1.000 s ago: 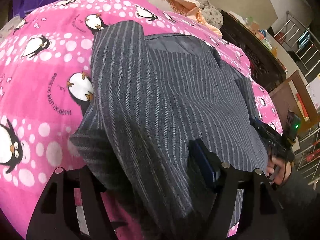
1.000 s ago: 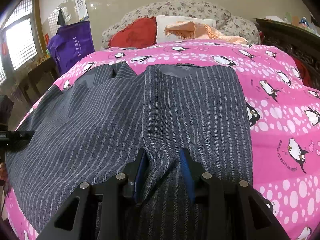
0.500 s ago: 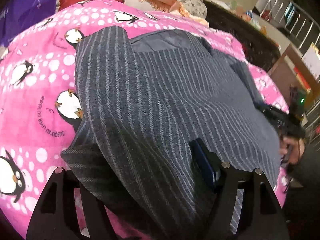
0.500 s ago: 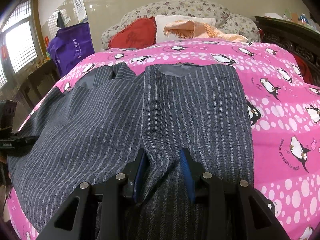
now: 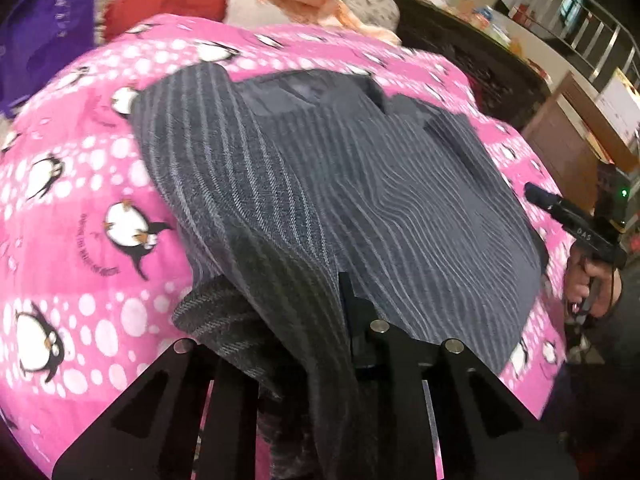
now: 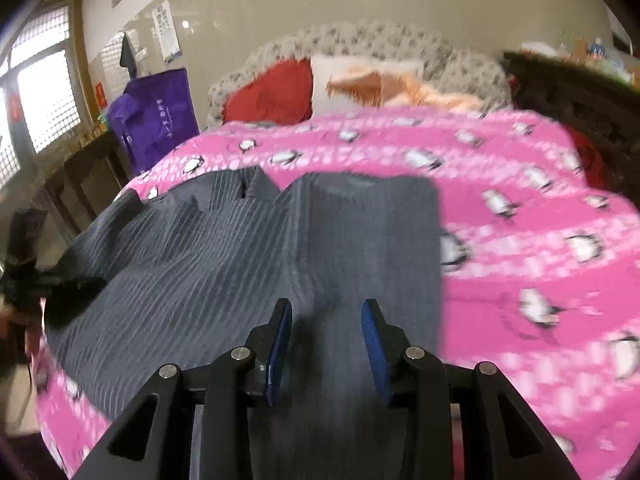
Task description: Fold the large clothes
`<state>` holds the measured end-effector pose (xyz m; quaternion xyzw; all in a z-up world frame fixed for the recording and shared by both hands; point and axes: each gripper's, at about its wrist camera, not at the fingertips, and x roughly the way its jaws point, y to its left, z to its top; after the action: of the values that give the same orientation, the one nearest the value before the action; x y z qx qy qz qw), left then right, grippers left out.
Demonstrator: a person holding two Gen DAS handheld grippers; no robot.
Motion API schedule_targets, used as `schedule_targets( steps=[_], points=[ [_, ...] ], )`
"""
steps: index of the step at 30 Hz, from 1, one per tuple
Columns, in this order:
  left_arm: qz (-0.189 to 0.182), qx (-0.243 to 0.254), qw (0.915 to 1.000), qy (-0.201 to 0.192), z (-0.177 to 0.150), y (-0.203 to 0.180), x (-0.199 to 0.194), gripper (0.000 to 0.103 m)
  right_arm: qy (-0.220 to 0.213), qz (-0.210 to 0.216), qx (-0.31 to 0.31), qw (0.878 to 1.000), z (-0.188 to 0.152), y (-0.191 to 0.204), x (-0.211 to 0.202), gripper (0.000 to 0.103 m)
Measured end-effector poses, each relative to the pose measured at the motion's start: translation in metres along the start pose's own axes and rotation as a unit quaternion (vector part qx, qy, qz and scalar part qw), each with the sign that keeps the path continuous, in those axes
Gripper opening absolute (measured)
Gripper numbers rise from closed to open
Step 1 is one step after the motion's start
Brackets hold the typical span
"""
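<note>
A grey pinstriped garment [image 5: 360, 184] lies spread on the pink penguin bedspread [image 5: 80, 240]. My left gripper [image 5: 288, 300] is at its near left edge. Its jaws are closing, with a bunched fold of the cloth between them that hides the left finger. In the right wrist view the garment [image 6: 200, 248] runs away from my right gripper [image 6: 326, 320], whose blue pads [image 6: 280, 340] pinch a ridge of the hem. The right gripper [image 5: 576, 220] and the hand [image 5: 588, 284] holding it show at the far right of the left wrist view. The left gripper [image 6: 24, 256] shows at the left edge of the right wrist view.
The bedspread [image 6: 520, 240] lies bare to the right of the garment. A red pillow [image 6: 272, 96], a white pillow and an orange cloth [image 6: 384, 84] sit at the headboard. A purple bag [image 6: 156, 120] stands to the left. Dark wooden furniture [image 5: 460, 52] lines the bed's right side.
The left jaws have drawn together on the garment's edge, which now bunches up between them. Both grippers have risen, and the near hem has lifted with them.
</note>
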<state>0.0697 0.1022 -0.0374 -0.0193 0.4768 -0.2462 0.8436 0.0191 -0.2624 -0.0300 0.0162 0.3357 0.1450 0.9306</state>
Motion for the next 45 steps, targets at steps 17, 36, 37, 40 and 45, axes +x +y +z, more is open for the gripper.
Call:
schedule_targets(
  steps=[17,36,37,40,45],
  points=[
    [-0.125,-0.073,0.9895,-0.005,0.042,-0.044,-0.036,0.015,0.021,-0.106,0.092,0.990,-0.065,-0.092,-0.030,0.034],
    [-0.112,-0.182,0.9755,0.053,0.111,-0.190,0.144,0.017,0.011,-0.115,0.141,0.983,-0.122,-0.121,-0.099,0.034],
    [-0.110,-0.180,0.9765,0.043,0.108,-0.191,0.143,0.020,0.014,-0.119,0.143,0.982,-0.126,-0.124,-0.100,0.034],
    [-0.130,-0.178,0.9753,0.016,0.103,-0.197,0.135,0.044,0.025,-0.127,0.157,0.979,-0.143,-0.134,-0.105,0.034],
    [-0.173,-0.181,0.9680,-0.013,0.083,-0.205,0.114,0.069,0.011,-0.133,0.163,0.977,-0.142,-0.132,-0.117,0.034]
  ],
)
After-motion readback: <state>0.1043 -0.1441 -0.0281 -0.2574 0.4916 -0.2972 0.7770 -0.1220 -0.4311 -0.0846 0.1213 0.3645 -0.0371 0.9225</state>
